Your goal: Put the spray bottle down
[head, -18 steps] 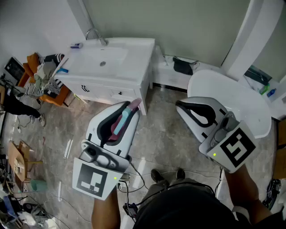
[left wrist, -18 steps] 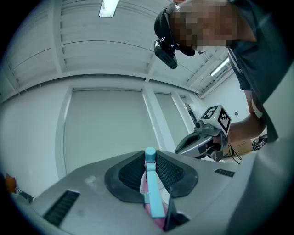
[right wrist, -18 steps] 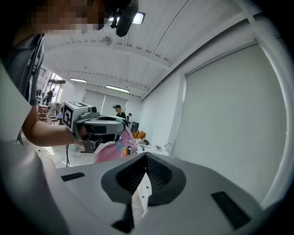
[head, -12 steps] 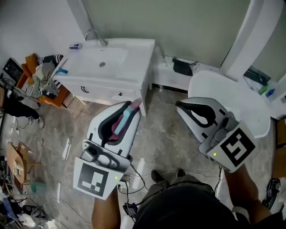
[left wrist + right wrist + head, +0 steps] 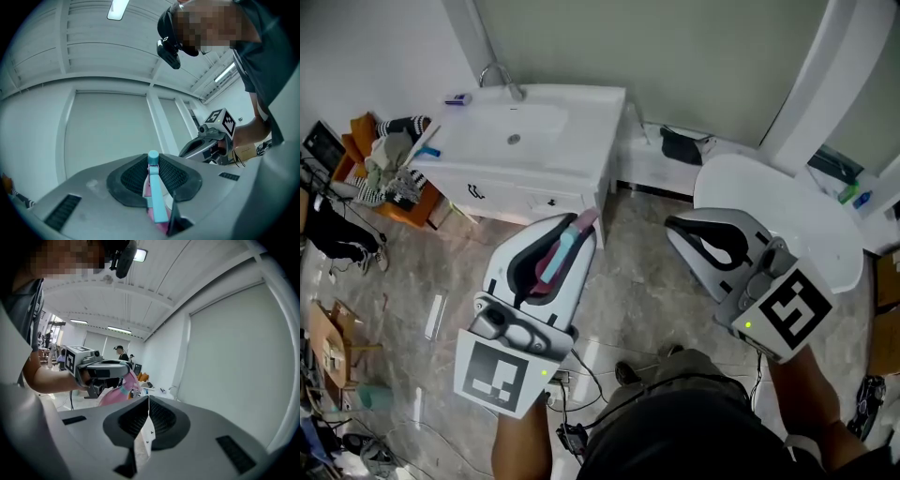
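Observation:
A pink spray bottle with a light-blue trigger and nozzle lies lengthwise between the jaws of my left gripper, which is shut on it. The left gripper view shows the bottle with its blue nozzle sticking out past the left gripper. I hold it in the air above the floor, in front of the sink cabinet. My right gripper hangs to the right, apart from the bottle. In the right gripper view, that gripper is shut with nothing in it, and the bottle shows beyond it.
A white sink cabinet with a faucet stands ahead. A white rounded fixture is at the right. Clothes and an orange seat crowd the left. Cables run over the marble floor by the person's feet.
The head view has drifted slightly. Both grippers keep their places, and the left one still holds the bottle.

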A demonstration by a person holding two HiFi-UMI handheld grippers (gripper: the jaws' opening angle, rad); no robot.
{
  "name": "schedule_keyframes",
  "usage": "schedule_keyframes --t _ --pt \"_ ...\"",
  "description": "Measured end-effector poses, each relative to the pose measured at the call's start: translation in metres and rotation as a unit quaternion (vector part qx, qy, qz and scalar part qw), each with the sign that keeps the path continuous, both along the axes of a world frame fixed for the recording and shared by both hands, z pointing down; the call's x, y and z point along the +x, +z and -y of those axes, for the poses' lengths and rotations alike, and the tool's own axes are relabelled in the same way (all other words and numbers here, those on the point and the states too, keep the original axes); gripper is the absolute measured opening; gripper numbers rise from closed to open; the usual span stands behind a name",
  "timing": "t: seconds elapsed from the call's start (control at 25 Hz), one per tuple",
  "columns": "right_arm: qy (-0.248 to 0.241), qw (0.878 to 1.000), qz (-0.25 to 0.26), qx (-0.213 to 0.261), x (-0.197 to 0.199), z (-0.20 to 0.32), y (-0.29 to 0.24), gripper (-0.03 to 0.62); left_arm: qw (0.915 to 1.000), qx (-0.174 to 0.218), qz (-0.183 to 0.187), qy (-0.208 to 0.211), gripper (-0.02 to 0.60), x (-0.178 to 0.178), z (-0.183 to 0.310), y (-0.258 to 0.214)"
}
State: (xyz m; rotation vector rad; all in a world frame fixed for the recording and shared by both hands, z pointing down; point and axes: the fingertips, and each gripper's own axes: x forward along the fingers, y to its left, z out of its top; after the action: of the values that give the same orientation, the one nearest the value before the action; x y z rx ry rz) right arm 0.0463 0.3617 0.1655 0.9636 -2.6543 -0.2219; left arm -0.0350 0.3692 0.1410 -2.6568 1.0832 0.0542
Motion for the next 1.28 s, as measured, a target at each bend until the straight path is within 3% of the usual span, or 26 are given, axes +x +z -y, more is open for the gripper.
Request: schedule_keyframes --t 0.24,0.44,0.8,1.0,1.28 --pt "-0.009 1.000 0.008 0.000 0.016 0.003 -0.003 0.009 0.9999 0.000 0.009 -0.011 0.066 0.013 0.001 -0.003" --pt "-0.025 0.999 0.018 -0.018 0.030 0.040 0.003 0.009 0.9992 -0.015 0.021 -0.031 0.064 0.027 0.032 0.001" --pt "-0.057 0.998 0.026 -0.027 0.077 0.083 0.005 0.009 0.9978 -0.016 0.006 -0.065 0.066 0.072 0.072 0.000" --pt "-0.080 0.996 0.030 -0.023 0.090 0.098 0.003 0.009 0.9966 -0.012 0.022 -0.079 0.066 0.099 0.088 0.003" --pt "-0.092 0.995 0.036 -0.035 0.083 0.123 0.016 0.009 0.9951 -0.022 0.022 -0.093 0.066 0.094 0.108 0.007"
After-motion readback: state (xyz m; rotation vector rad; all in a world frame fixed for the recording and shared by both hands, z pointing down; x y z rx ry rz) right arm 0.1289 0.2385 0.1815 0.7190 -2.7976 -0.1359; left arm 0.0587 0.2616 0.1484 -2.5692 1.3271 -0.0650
